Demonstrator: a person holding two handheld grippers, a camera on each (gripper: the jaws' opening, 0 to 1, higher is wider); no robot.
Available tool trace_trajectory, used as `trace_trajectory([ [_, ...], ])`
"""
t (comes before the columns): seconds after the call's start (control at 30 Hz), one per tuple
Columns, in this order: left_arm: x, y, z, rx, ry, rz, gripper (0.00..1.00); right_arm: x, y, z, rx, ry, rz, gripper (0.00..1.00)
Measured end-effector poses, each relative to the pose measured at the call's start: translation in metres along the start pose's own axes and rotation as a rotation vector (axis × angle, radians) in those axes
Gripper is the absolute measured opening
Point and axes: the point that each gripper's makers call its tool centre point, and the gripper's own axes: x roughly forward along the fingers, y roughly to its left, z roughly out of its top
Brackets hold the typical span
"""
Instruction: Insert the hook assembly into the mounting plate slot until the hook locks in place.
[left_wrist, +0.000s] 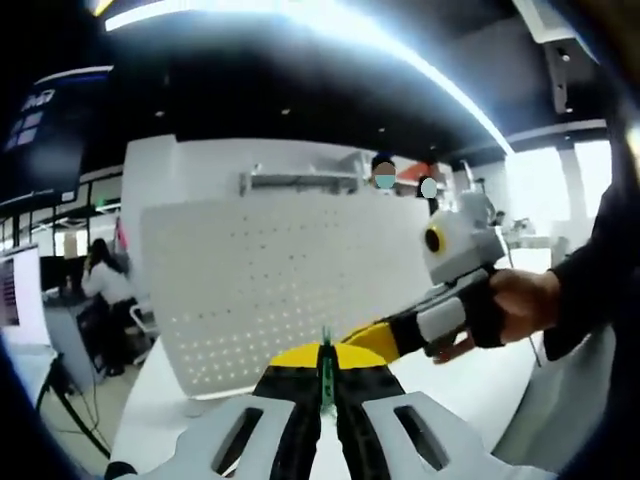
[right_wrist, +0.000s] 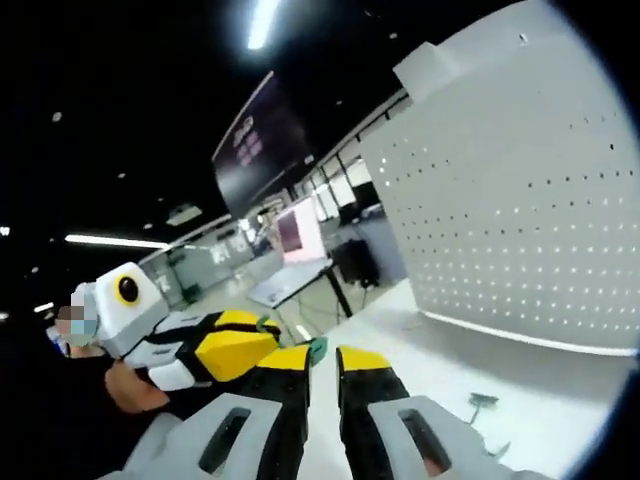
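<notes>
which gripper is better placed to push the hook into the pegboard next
Left, probably. The left gripper is shut on the green hook and points straight at the white pegboard. The right gripper holds nothing between its jaws and sees the pegboard off to one side.

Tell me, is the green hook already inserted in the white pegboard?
No. The green hook sits clamped in the left gripper, apart from the pegboard.

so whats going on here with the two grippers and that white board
A person is working with two handheld grippers in front of a white pegboard standing on a white table. The left gripper is shut on a thin green hook piece, pointed at the board. The right gripper is close beside it, jaws slightly apart and holding nothing. Another green piece lies on the table.
</notes>
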Motion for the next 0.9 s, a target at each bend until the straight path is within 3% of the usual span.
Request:
trace_trajectory([
  [0.27,-0.001,-0.001,0.0,0.018,0.001,-0.006,0.02,-0.003,0.006,0.005,0.019,-0.02,0.027,0.0],
  [0.37,-0.002,0.0,0.004,0.022,-0.015,0.004,0.02,-0.004,0.0,0.006,-0.015,-0.022,-0.013,0.0],
  [0.47,-0.002,0.001,0.005,0.036,-0.014,0.006,0.02,-0.004,0.007,0.006,0.099,-0.038,0.041,0.1],
  [0.53,-0.003,0.002,0.006,0.033,-0.018,0.008,0.02,-0.005,0.007,0.007,0.126,-0.043,0.046,0.14],
  [0.63,-0.004,0.002,0.008,0.035,-0.028,0.015,0.02,-0.002,0.006,0.002,0.131,-0.02,0.031,0.14],
  [0.77,-0.005,-0.002,0.013,0.047,-0.055,0.002,0.02,-0.001,0.012,-0.002,0.191,-0.004,0.068,0.13],
  [0.9,-0.005,-0.004,0.014,0.05,-0.063,-0.005,0.02,-0.002,0.015,0.001,0.202,-0.011,0.077,0.06],
])
